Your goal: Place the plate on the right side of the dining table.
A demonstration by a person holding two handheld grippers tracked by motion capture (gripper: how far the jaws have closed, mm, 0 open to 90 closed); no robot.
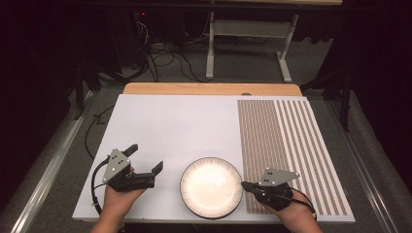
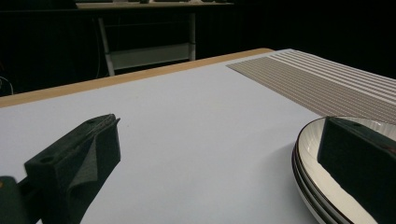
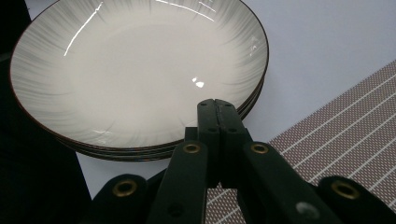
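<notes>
Maybe the shut-tight right gripper (image 3: 217,103) pokes the plates (image 1: 211,187) off the tabletop's near edge — left gripper (image 1: 145,156) gapes wide, empty.

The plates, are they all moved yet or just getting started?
Just getting started, it seems. The plates sit stacked near the front edge of the table. The right gripper, shut, is at the stack's rim, and the left gripper waits open beside it. Nothing is lifted yet, so all the moving is left.
</notes>
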